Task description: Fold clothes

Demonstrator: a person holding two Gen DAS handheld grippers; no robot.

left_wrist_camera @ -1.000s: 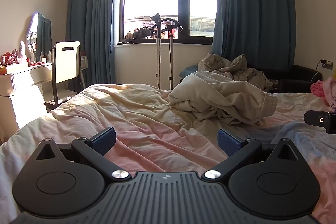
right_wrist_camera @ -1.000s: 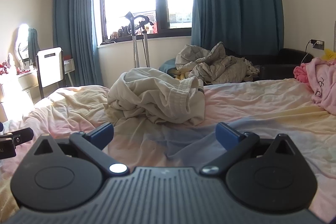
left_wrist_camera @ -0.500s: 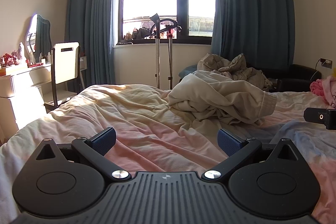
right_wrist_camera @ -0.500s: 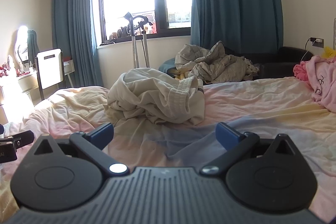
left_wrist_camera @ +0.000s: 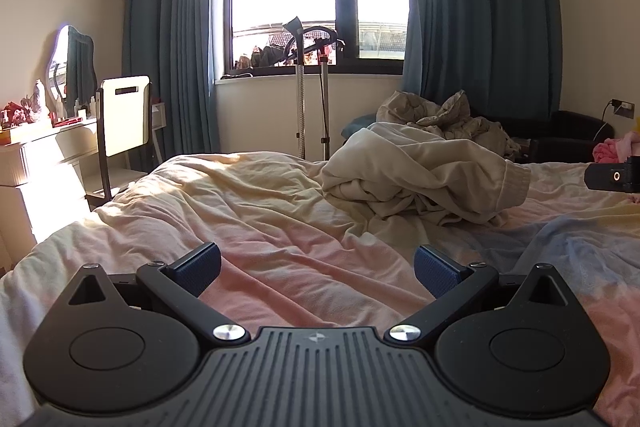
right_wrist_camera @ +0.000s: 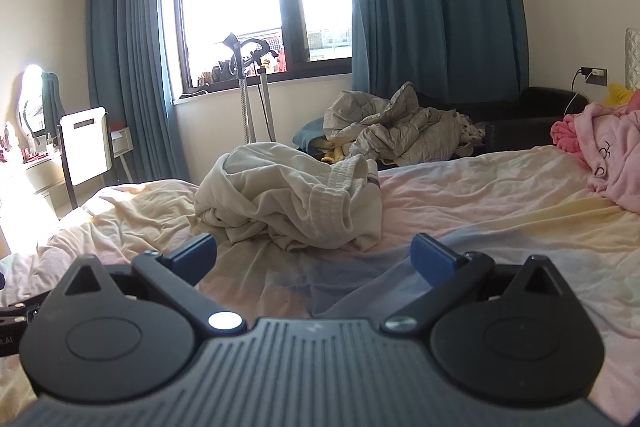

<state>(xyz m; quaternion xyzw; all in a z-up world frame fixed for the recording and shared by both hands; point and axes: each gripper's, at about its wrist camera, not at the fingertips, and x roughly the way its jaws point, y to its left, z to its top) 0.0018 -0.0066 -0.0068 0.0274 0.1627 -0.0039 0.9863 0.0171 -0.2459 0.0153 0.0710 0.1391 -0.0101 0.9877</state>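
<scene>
A crumpled cream garment (left_wrist_camera: 424, 175) (right_wrist_camera: 292, 199) with ribbed cuffs lies in a heap on the bed (left_wrist_camera: 260, 227) (right_wrist_camera: 460, 195), ahead of both grippers. My left gripper (left_wrist_camera: 318, 269) hovers open over the pastel sheet, well short of the heap and a little left of it. My right gripper (right_wrist_camera: 314, 255) is open too, close in front of the heap. Nothing sits between either pair of blue pads. The right gripper's body (left_wrist_camera: 614, 177) pokes into the left wrist view at the right edge.
A pink fluffy garment (right_wrist_camera: 608, 155) lies at the bed's right end. Behind the bed are a grey quilt pile (right_wrist_camera: 396, 131) on a dark sofa, a garment steamer stand (left_wrist_camera: 304, 83), a chair (left_wrist_camera: 122, 119) and a dressing table (left_wrist_camera: 44, 155) at left.
Both wrist views have crept slightly forward and tilted a little; the heap looks marginally nearer in the right wrist view. Both grippers stay open and the garment has not moved.
</scene>
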